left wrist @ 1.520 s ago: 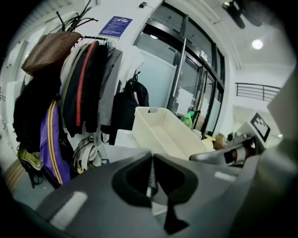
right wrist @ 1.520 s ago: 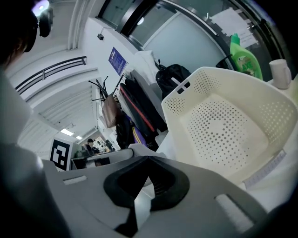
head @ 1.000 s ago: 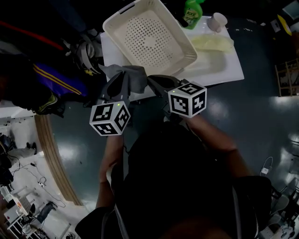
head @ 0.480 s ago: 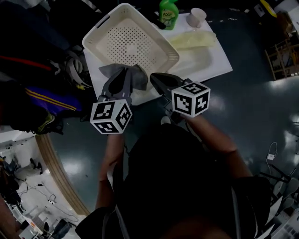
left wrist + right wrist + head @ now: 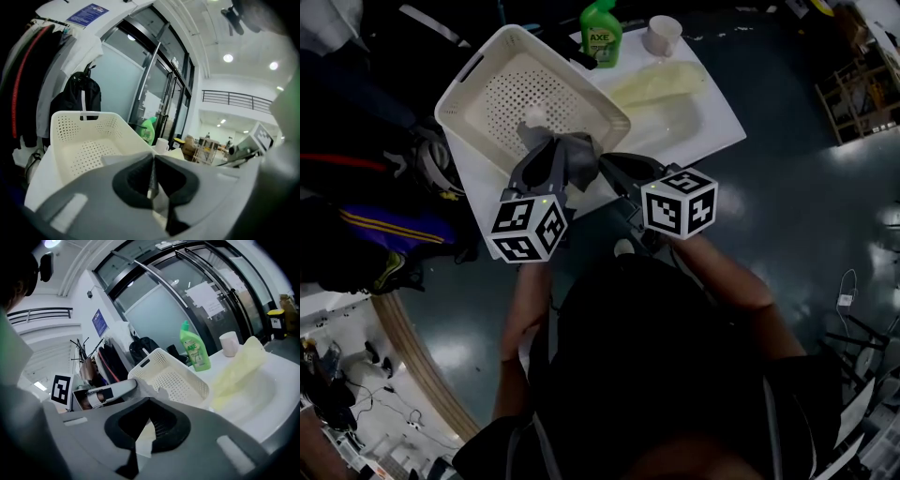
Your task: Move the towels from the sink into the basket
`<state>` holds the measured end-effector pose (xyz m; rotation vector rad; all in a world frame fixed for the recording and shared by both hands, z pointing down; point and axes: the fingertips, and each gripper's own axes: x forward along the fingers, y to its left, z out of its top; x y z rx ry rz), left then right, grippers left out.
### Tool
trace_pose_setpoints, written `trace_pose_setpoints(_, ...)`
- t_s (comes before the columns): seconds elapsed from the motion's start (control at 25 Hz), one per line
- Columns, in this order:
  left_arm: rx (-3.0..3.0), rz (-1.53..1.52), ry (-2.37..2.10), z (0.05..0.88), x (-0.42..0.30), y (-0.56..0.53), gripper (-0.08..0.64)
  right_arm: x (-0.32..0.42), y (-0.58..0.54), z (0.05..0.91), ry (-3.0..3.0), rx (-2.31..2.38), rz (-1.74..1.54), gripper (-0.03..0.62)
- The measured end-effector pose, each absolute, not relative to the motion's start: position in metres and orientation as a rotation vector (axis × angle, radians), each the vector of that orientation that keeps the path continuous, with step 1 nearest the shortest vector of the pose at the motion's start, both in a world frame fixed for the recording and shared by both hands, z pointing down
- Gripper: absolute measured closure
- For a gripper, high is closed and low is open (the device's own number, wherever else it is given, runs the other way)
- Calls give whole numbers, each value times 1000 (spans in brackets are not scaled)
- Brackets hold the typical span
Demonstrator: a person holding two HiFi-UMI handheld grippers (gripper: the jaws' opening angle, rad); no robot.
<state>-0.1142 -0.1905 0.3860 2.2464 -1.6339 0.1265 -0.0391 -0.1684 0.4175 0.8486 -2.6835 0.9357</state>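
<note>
A grey towel [image 5: 569,153] hangs bunched between my two grippers, over the near rim of the cream perforated basket [image 5: 478,70]. My left gripper [image 5: 542,152] is shut on its left part; in the left gripper view the jaws [image 5: 153,164] meet on a thin fold of cloth. My right gripper [image 5: 607,165] is shut on the towel's right edge, with the jaws closed in the right gripper view [image 5: 149,412]. A pale yellow towel [image 5: 661,82] lies in the white sink [image 5: 717,117], seen as well in the right gripper view [image 5: 239,369].
A green detergent bottle [image 5: 602,31] and a white cup [image 5: 662,35] stand at the back of the sink unit. Dark bags and clothes [image 5: 366,216] hang left of the basket. Dark glossy floor lies to the right.
Both grippers have carried the grey towel forward from in front of the counter edge to the basket's near rim. The basket and sink have slid leftward in the head view.
</note>
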Motion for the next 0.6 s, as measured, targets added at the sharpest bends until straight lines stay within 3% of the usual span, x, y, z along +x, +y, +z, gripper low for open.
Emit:
trace_pose_setpoints(0.44, 2120, 197, -1775, 408, -114, -213, 548, -21, -184, 427, -2688, 786, 948, 594)
trace_pose_setpoints(0.48, 2095, 213, -1802, 411, -116, -214, 529, -20, -184, 427, -2690, 779, 950, 594)
trace_pose_setpoints(0.56, 2054, 221, -1846, 414, -119, -215, 364, -18, -184, 427, -2697, 770, 951, 593)
trace_pose_setpoints(0.6, 2042, 210, -1861, 414, -121, -215, 342, -17, -184, 427, -2701, 768, 951, 594)
